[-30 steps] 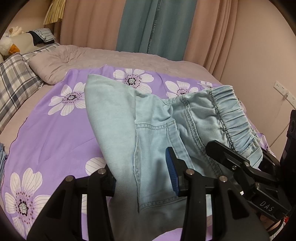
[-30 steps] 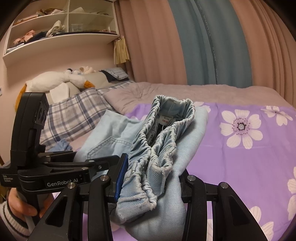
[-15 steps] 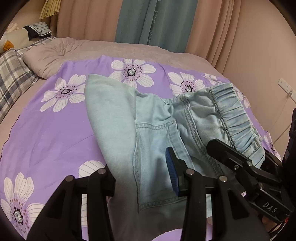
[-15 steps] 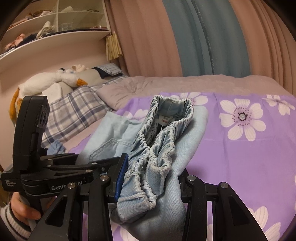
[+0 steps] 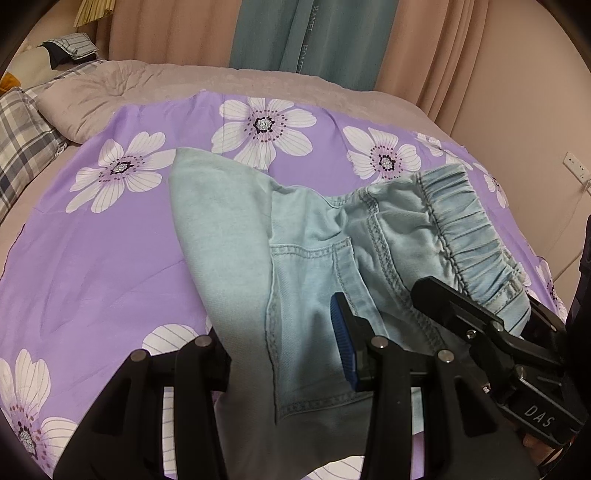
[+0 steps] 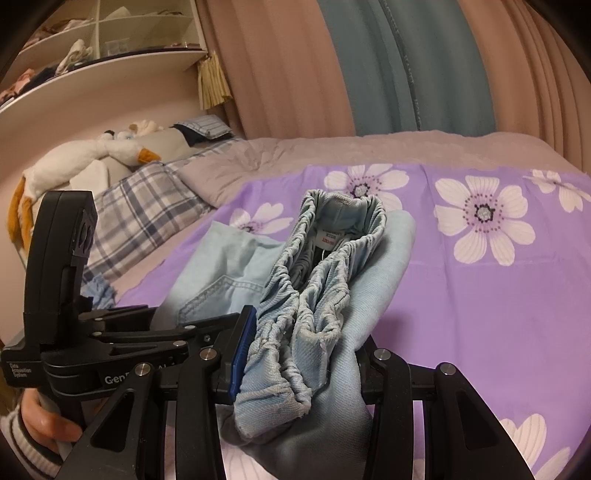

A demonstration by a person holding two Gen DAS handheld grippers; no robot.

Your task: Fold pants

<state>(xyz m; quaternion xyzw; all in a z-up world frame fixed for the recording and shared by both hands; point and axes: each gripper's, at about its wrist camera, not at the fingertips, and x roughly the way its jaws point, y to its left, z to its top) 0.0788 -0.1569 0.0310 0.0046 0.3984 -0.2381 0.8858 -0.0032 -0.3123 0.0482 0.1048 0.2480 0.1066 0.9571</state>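
Light blue denim pants [image 5: 303, 266] lie folded in a stack on the purple flowered bedspread [image 5: 92, 251]. My left gripper [image 5: 284, 354] is shut on the near edge of the stack, by the back pocket. My right gripper [image 6: 299, 362] is shut on the bunched elastic waistband [image 6: 325, 280] and the layers under it. The right gripper's body shows in the left wrist view [image 5: 491, 336], and the left gripper's body shows in the right wrist view [image 6: 110, 332]. The waistband's inner label [image 6: 328, 236] faces up.
A plaid pillow [image 6: 147, 210] and a grey pillow [image 5: 99, 92] lie at the head of the bed, with a white plush goose [image 6: 85, 158]. Curtains [image 5: 295, 33] hang behind the bed. A wall shelf [image 6: 92, 48] holds clutter. A wall socket [image 5: 574, 164] is at the right.
Both grippers have moved forward and down a little over the bed with the pants still in them. The fold looks the same.
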